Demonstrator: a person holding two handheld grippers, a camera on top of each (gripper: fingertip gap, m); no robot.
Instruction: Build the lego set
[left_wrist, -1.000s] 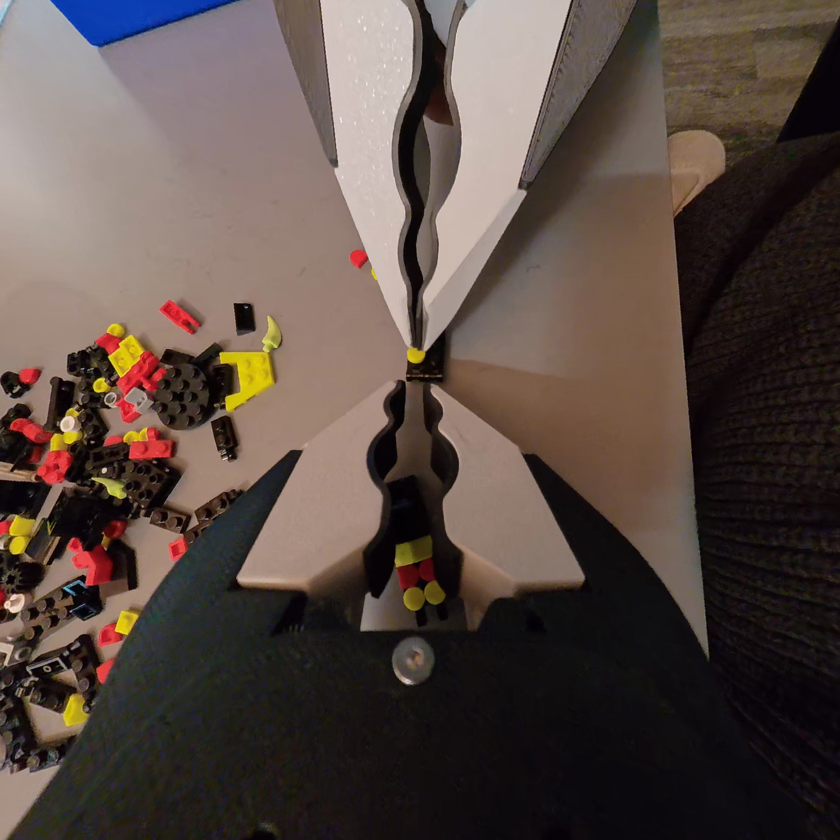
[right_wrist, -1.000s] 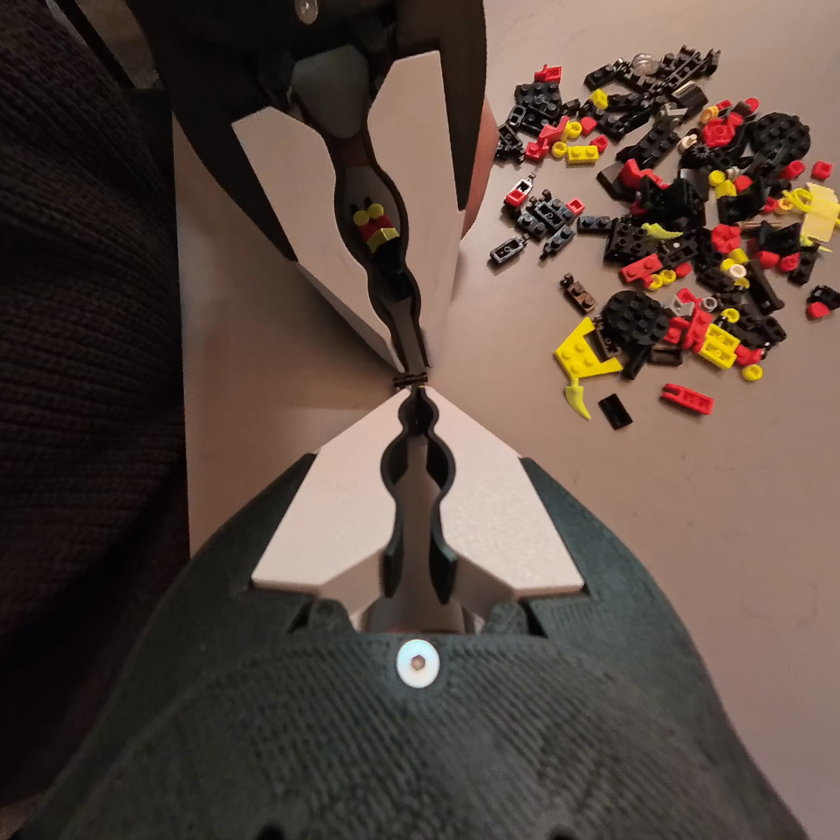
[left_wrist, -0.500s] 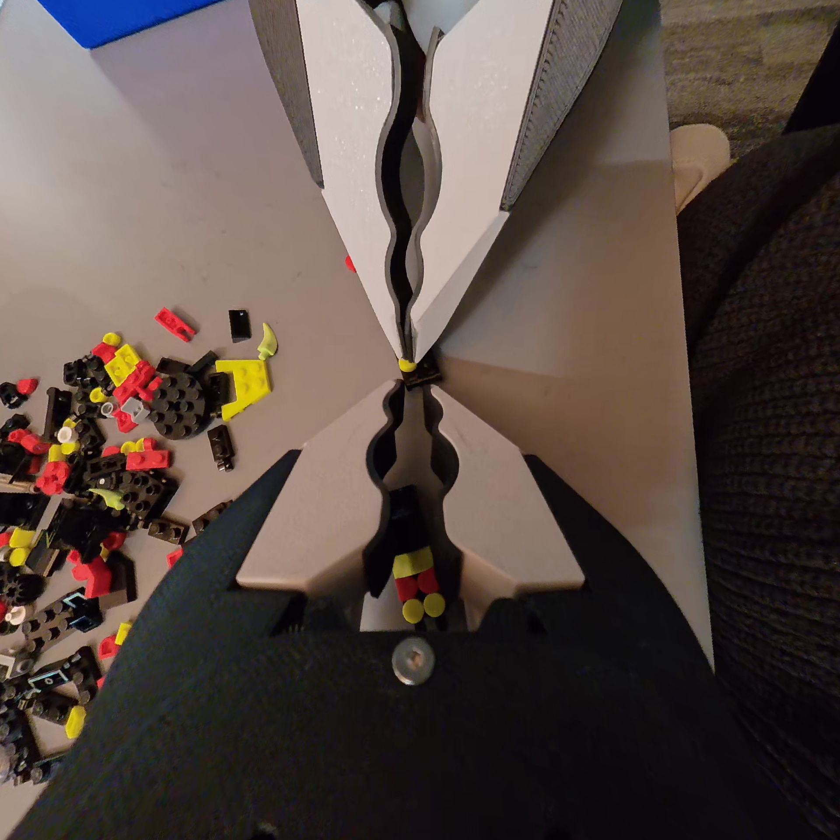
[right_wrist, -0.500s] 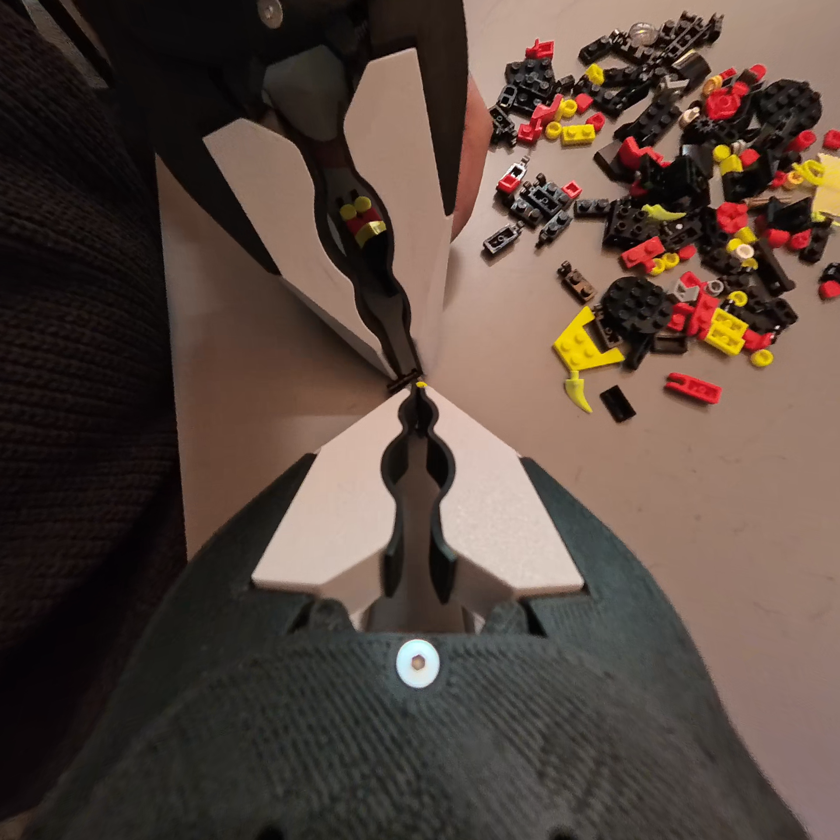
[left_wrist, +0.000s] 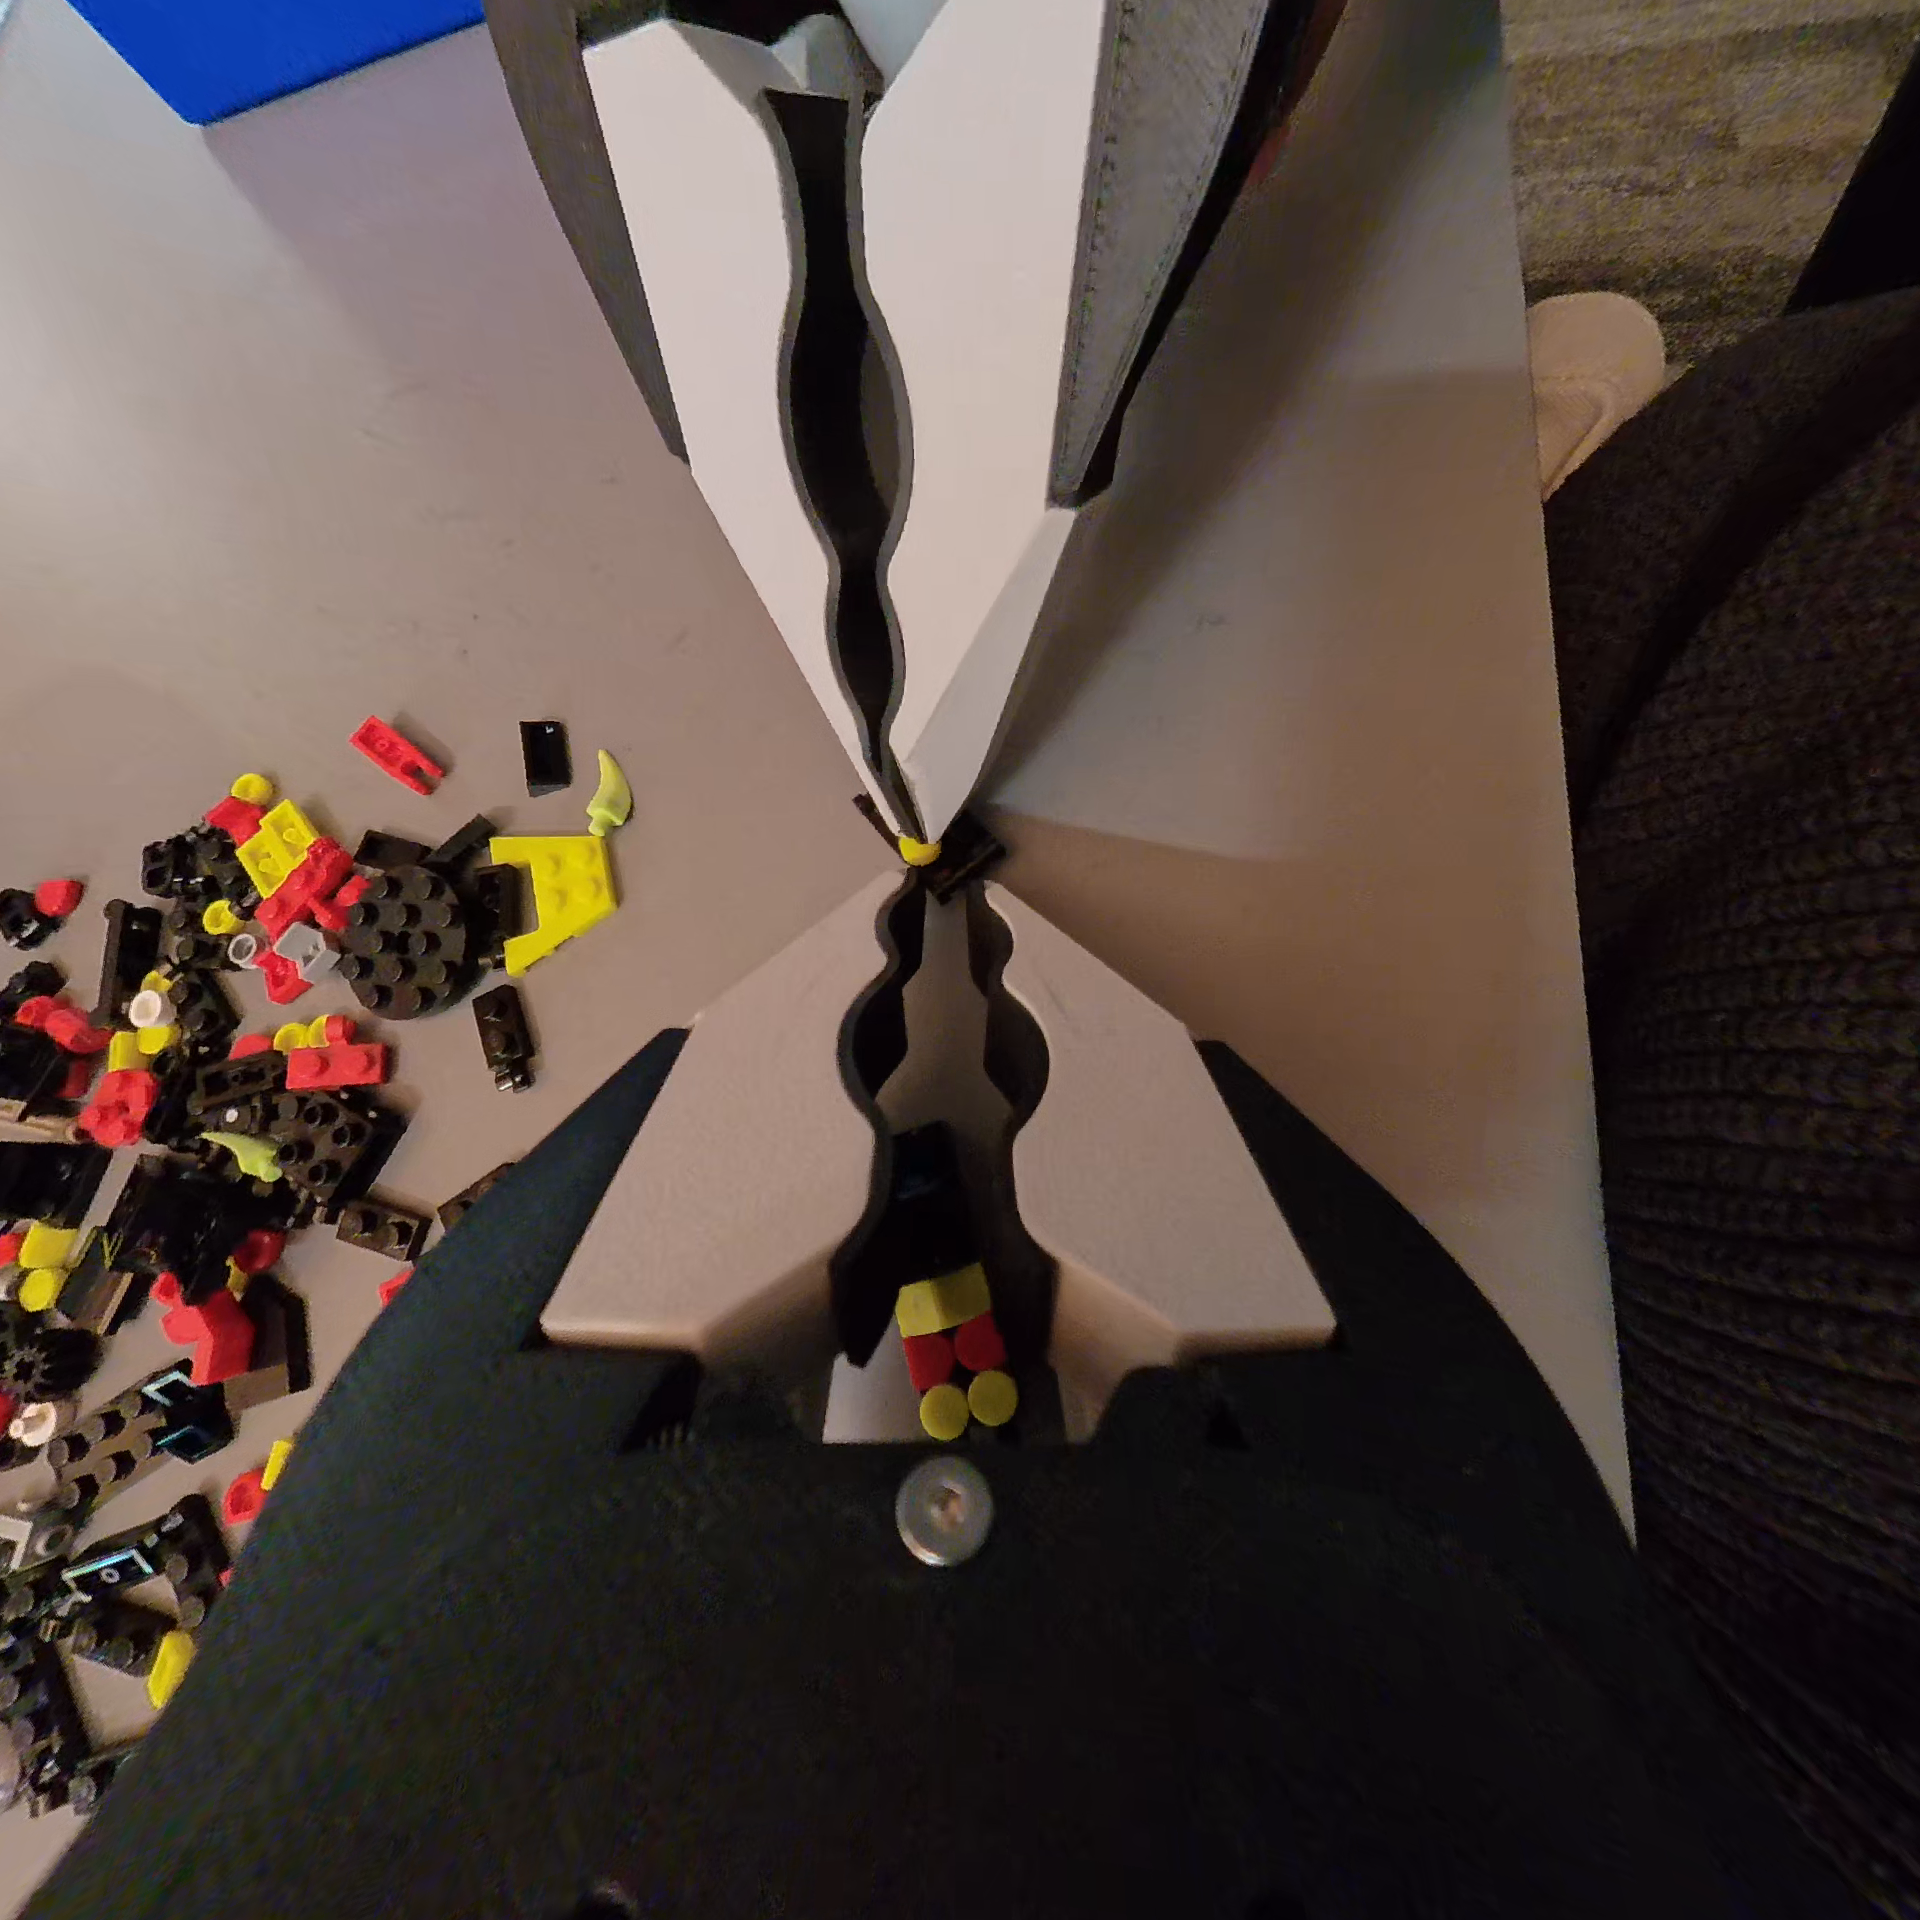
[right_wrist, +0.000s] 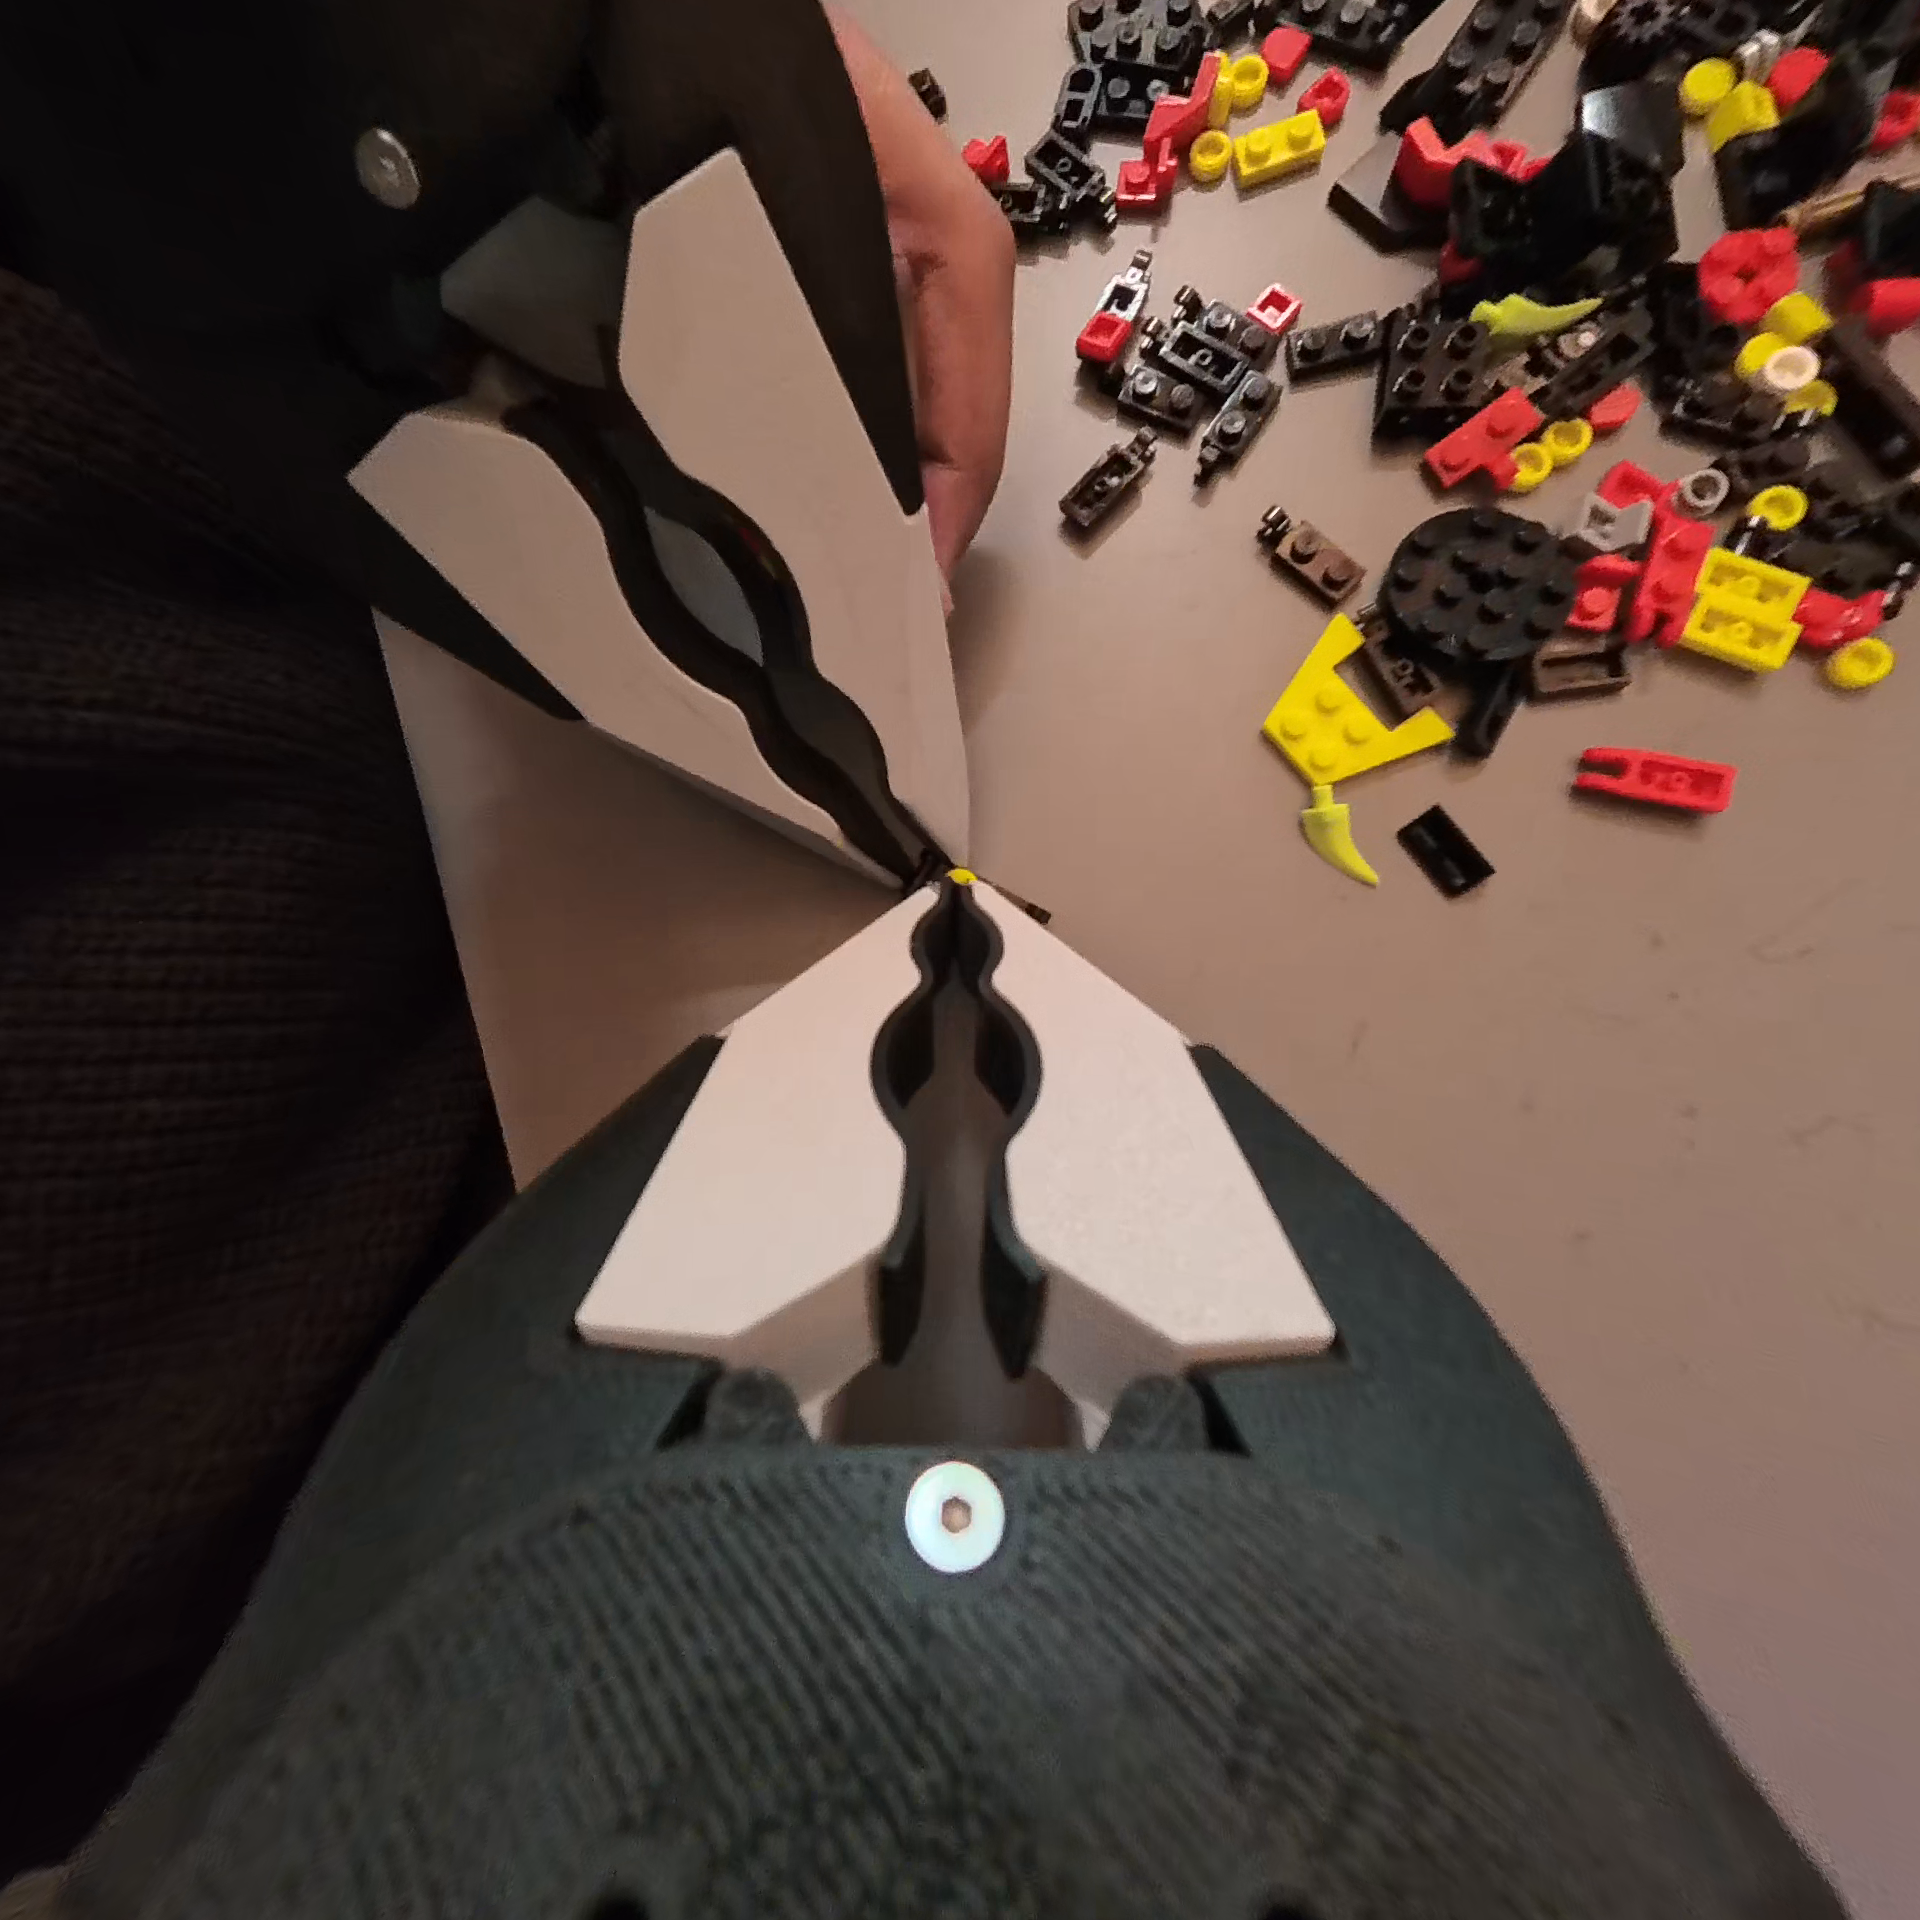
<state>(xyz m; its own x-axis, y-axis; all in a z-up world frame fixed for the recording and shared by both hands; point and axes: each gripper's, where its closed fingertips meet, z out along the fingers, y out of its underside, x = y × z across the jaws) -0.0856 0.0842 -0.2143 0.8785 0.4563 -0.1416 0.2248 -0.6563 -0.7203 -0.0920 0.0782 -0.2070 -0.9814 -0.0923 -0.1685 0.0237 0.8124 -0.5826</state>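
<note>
Left wrist view shows the left claw (left_wrist: 940, 902) clamped on a black plate (left_wrist: 966, 871) above the counter (left_wrist: 312, 468), the right claw (right_wrist: 951, 902) now tilted, pinching a yellow stud (left_wrist: 918, 850) onto it, seemingly seating.

Carpeted room (left_wrist: 1662, 156) with grey table (left_wrist: 312, 416), perhaps office.

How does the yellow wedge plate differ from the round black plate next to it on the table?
The yellow wedge-shaped Lego plate is bright, angular and notched, while the round black studded Lego plate is dark and circular. The yellow wedge sits at the pile's edge nearer the grippers; the black disc lies deeper among the bricks. Both lie flat, studs up, on the grey table.
</note>
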